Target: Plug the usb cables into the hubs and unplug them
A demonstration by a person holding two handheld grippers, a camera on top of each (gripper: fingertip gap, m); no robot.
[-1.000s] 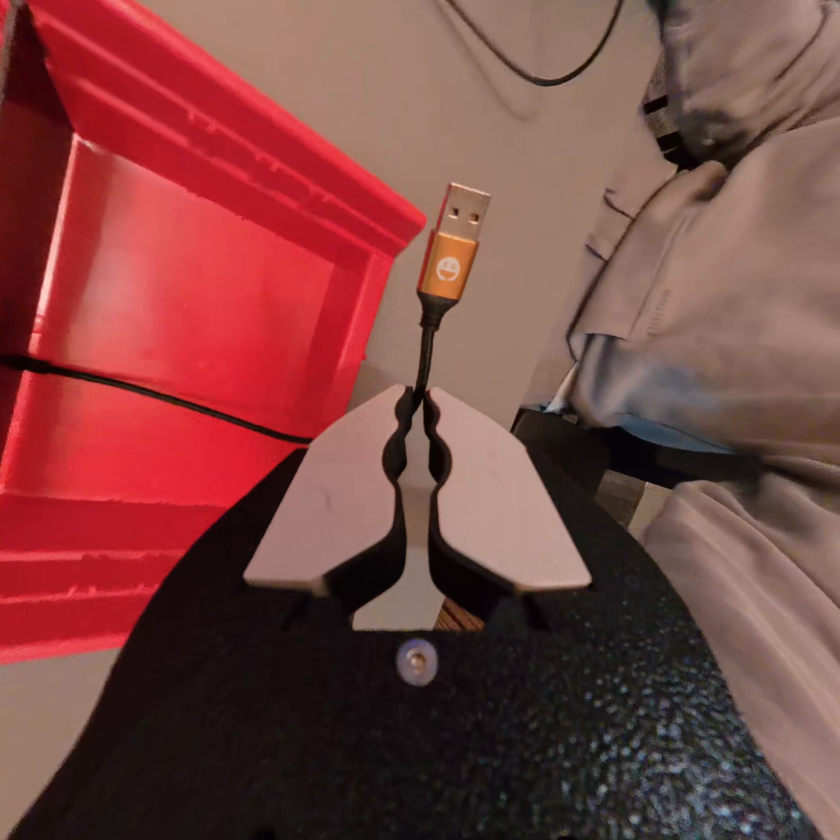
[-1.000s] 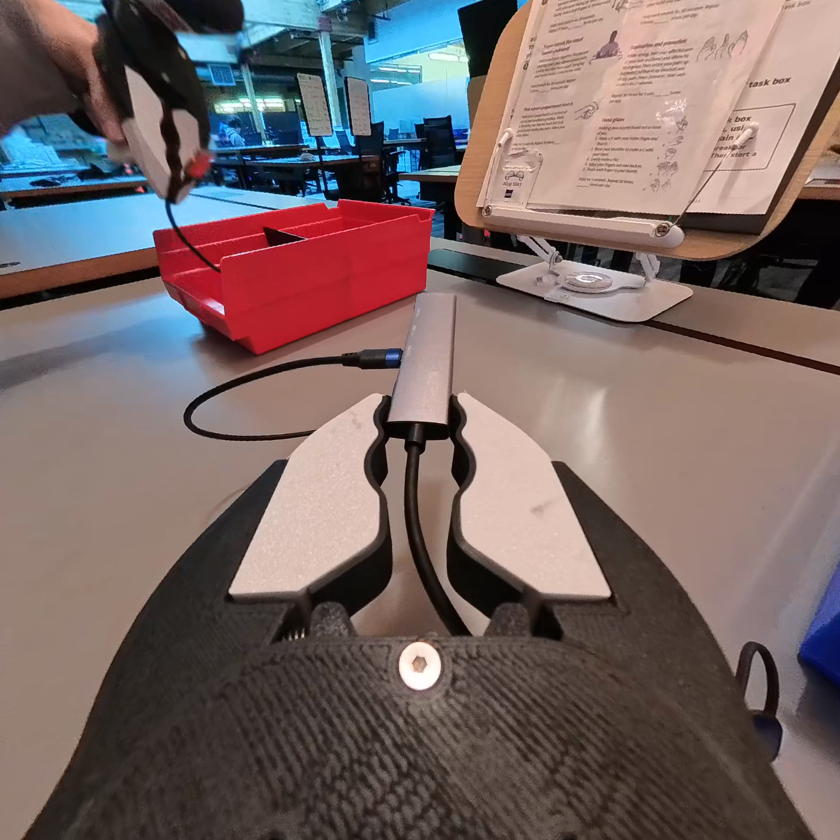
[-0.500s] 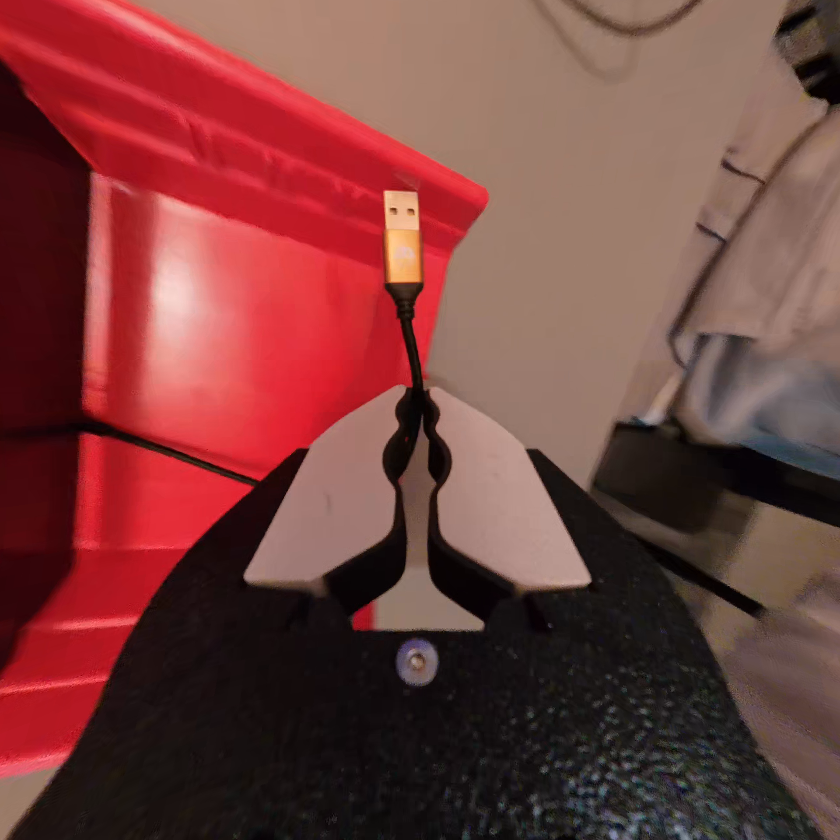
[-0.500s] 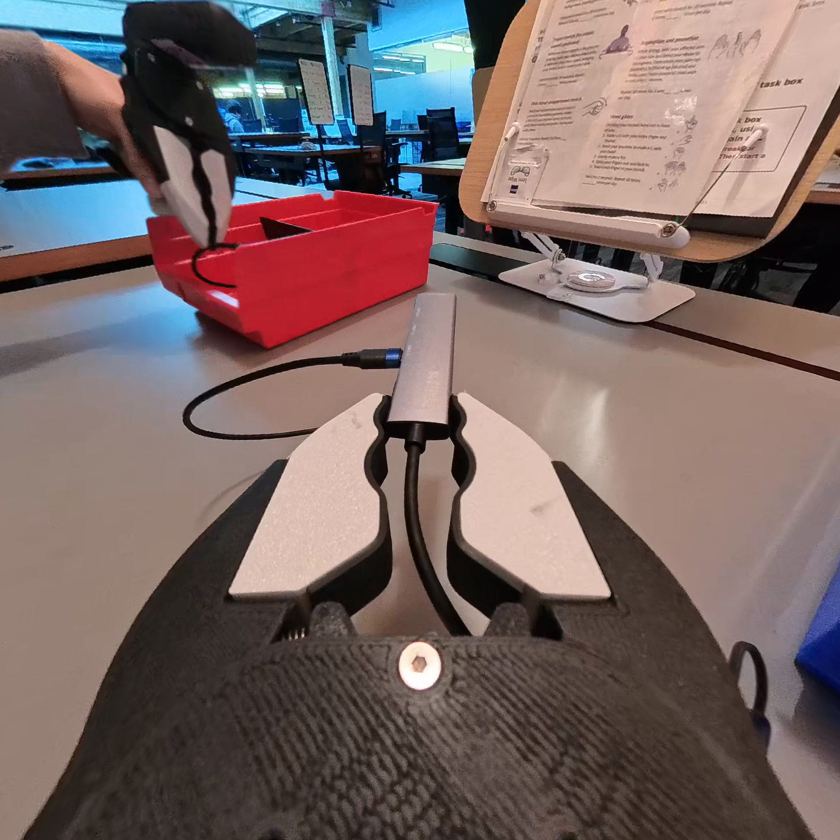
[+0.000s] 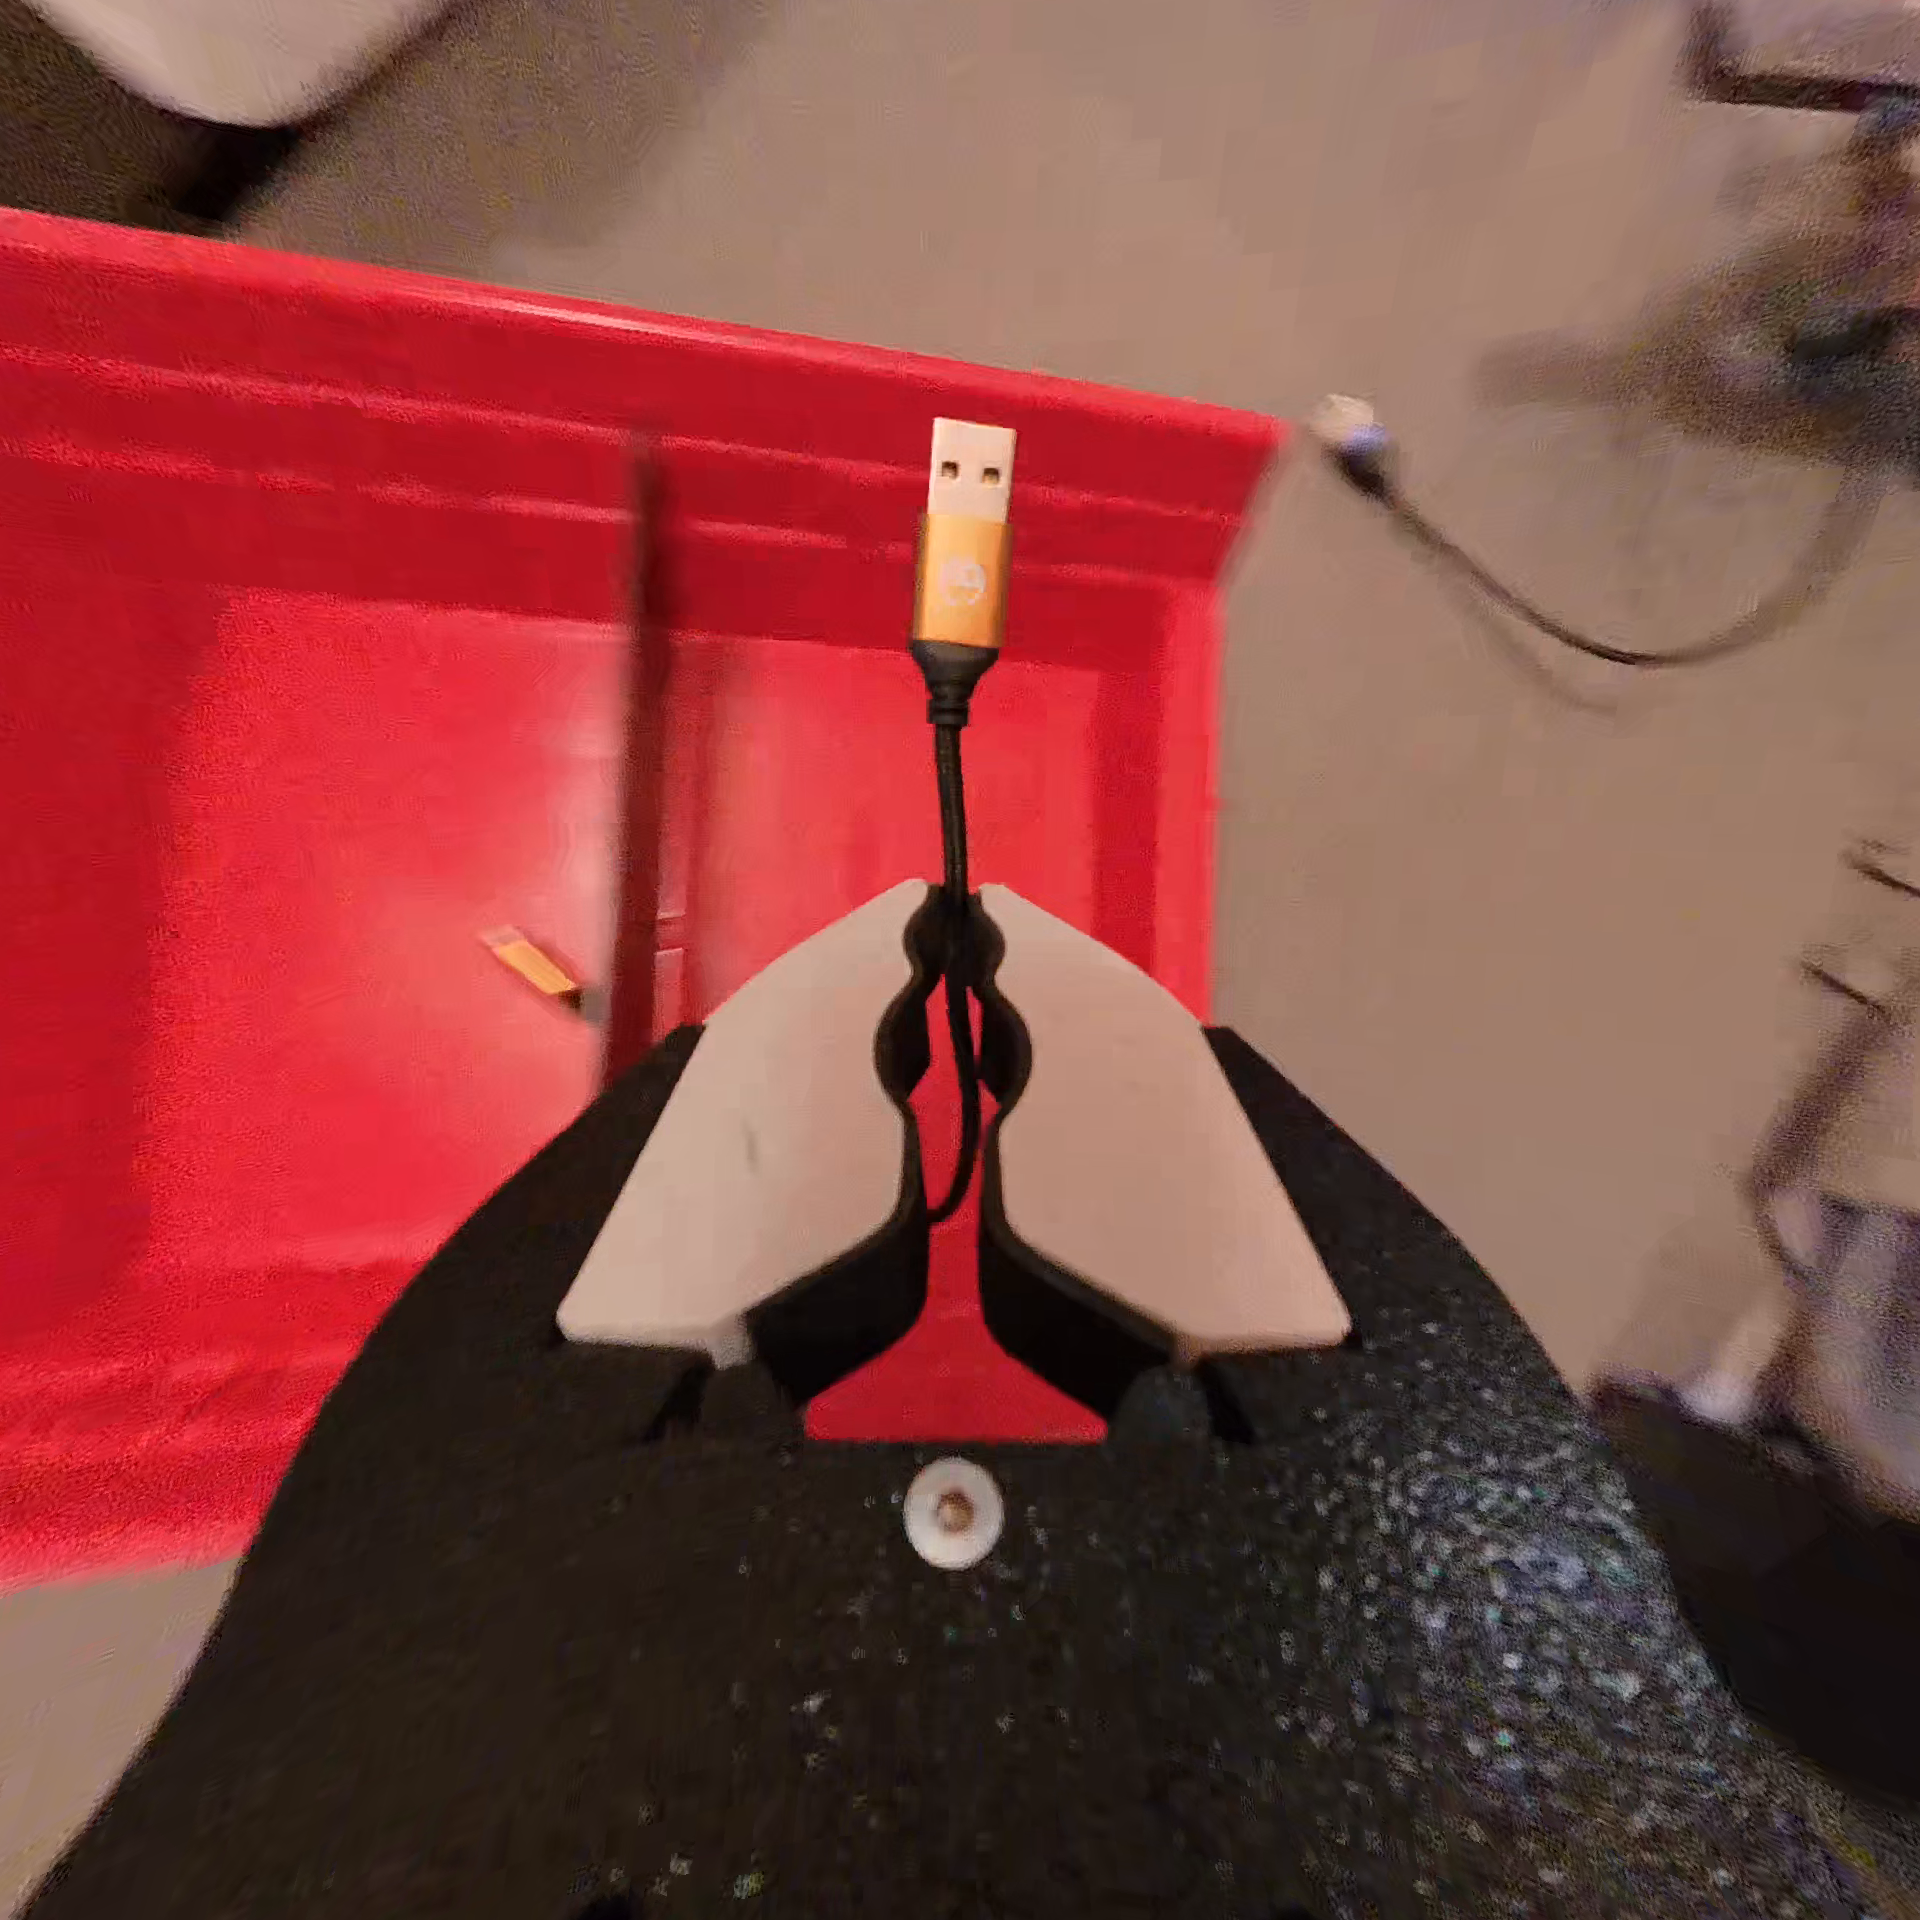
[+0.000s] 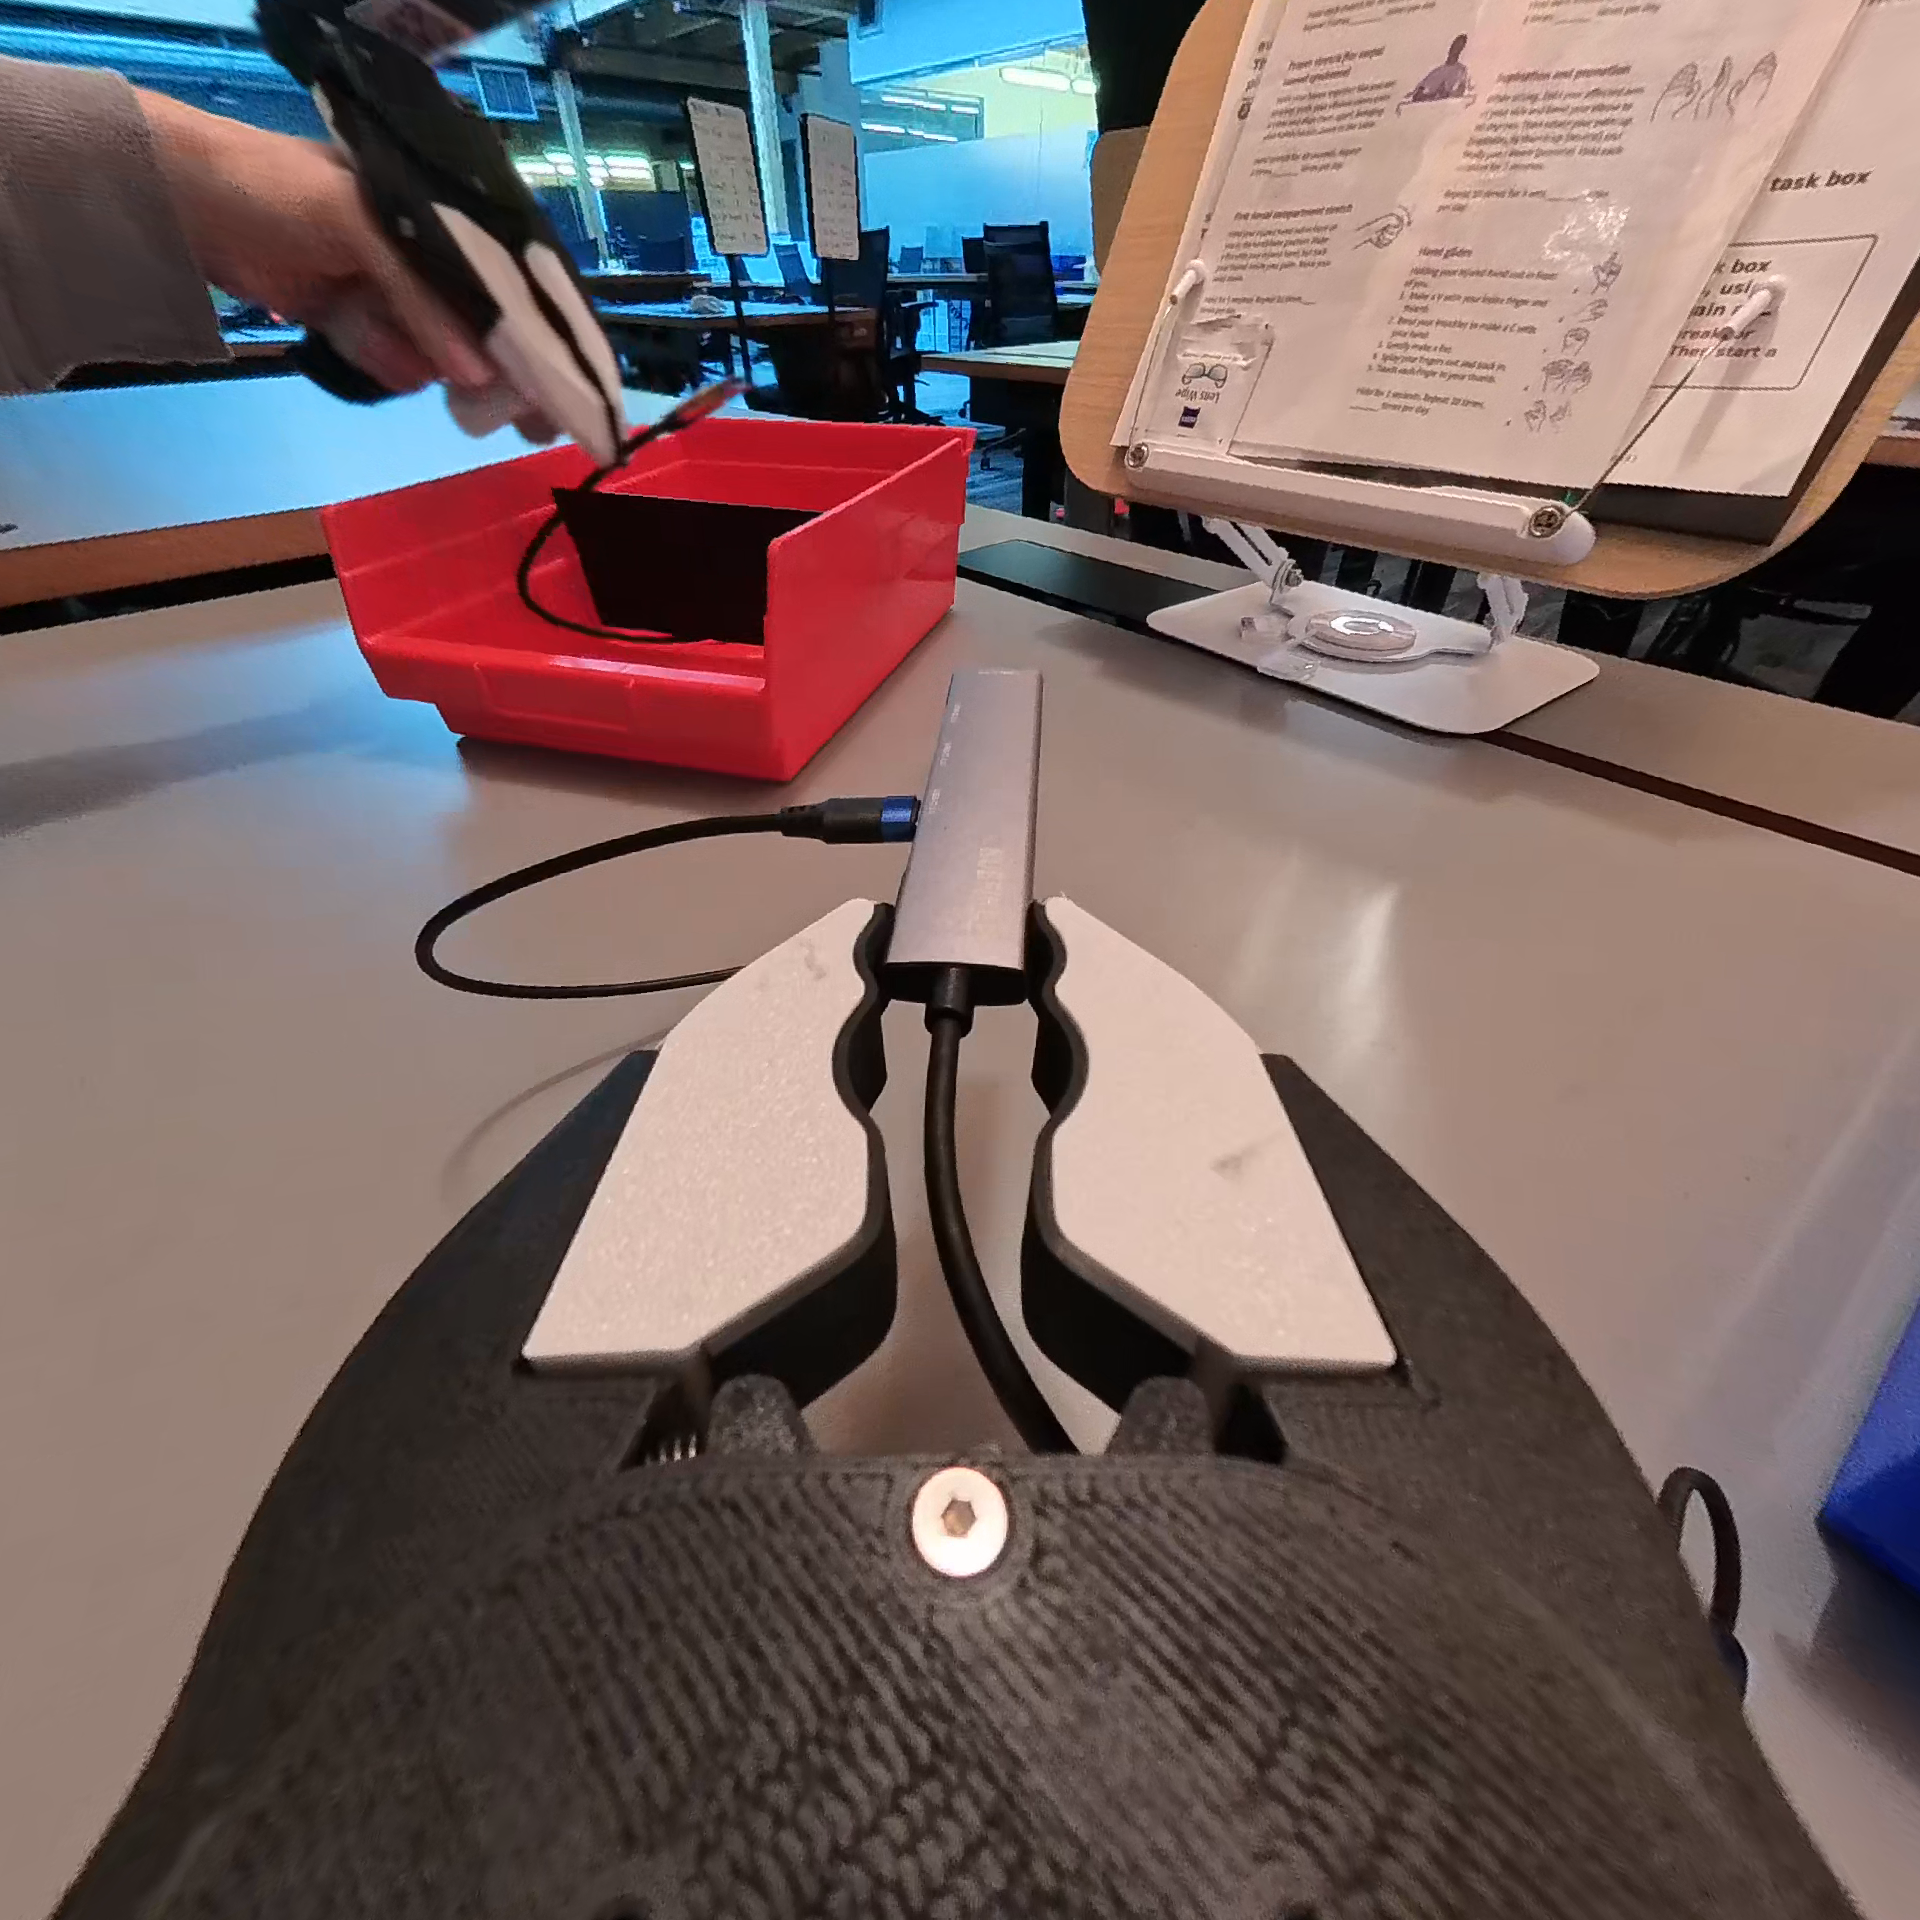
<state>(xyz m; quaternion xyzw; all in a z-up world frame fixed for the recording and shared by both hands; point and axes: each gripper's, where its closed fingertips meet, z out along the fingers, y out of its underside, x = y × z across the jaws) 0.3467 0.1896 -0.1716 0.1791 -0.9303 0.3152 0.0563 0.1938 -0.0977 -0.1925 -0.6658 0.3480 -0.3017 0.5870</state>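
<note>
My left gripper is shut on the black braided cable of an orange USB plug, which sticks out beyond the fingertips over the red bin. In the right wrist view the left gripper hangs over the red bin with the cable looping down into it. My right gripper is shut on the near end of a grey USB hub lying on the table. A black cable with a blue plug is plugged into the hub's left side.
A black divider stands in the red bin. A second orange plug lies inside the bin. A document stand with papers is at the back right. A blue object sits at the right edge. The table is grey.
My left gripper has swung over the red bin with the orange-plug cable, which now hangs into the bin. The right gripper and the hub have stayed put.
</note>
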